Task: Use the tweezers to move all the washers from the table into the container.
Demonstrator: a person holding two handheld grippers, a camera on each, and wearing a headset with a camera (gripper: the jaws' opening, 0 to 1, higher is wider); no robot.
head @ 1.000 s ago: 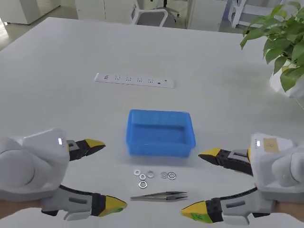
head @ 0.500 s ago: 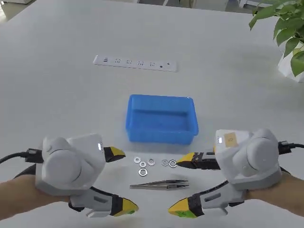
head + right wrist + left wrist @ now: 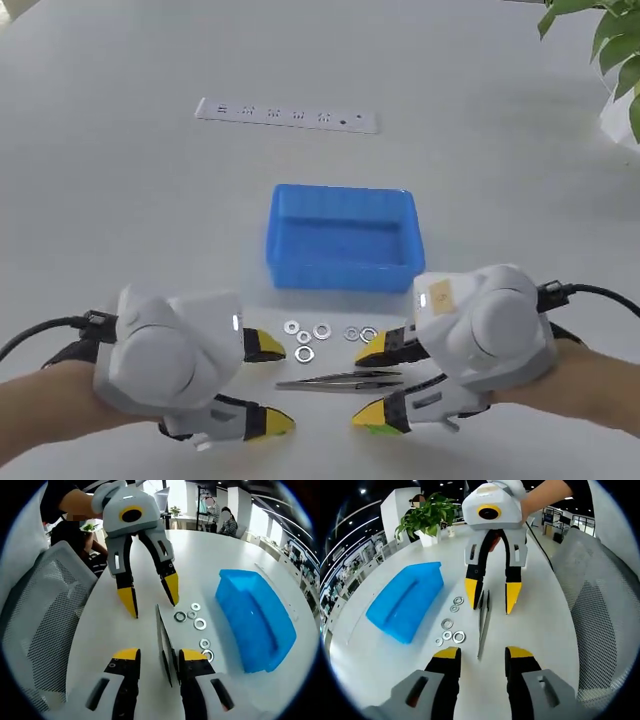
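Thin metal tweezers [image 3: 338, 379] lie flat on the white table, just in front of several small steel washers [image 3: 305, 336] scattered in a loose row. Behind the washers stands the blue plastic container [image 3: 343, 240], with nothing visible in it. My left gripper [image 3: 268, 383] is open at the tweezers' left end. My right gripper [image 3: 368, 385] is open at their right end, facing the left one. In the right gripper view the tweezers [image 3: 164, 645] reach between my own jaw tips [image 3: 159, 655] without being held. In the left gripper view the tweezers [image 3: 483, 620] lie just ahead of the open gripper [image 3: 483, 653].
A white power strip [image 3: 287, 115] lies on the table beyond the container. A potted plant [image 3: 620, 50] stands at the far right. A grey mesh chair back [image 3: 45, 610] is near the table's front edge. People sit far off in the room.
Both grippers have come inward from the sides and now flank the tweezers' ends. The head camera has tilted down. Tweezers, washers and container lie where they were.
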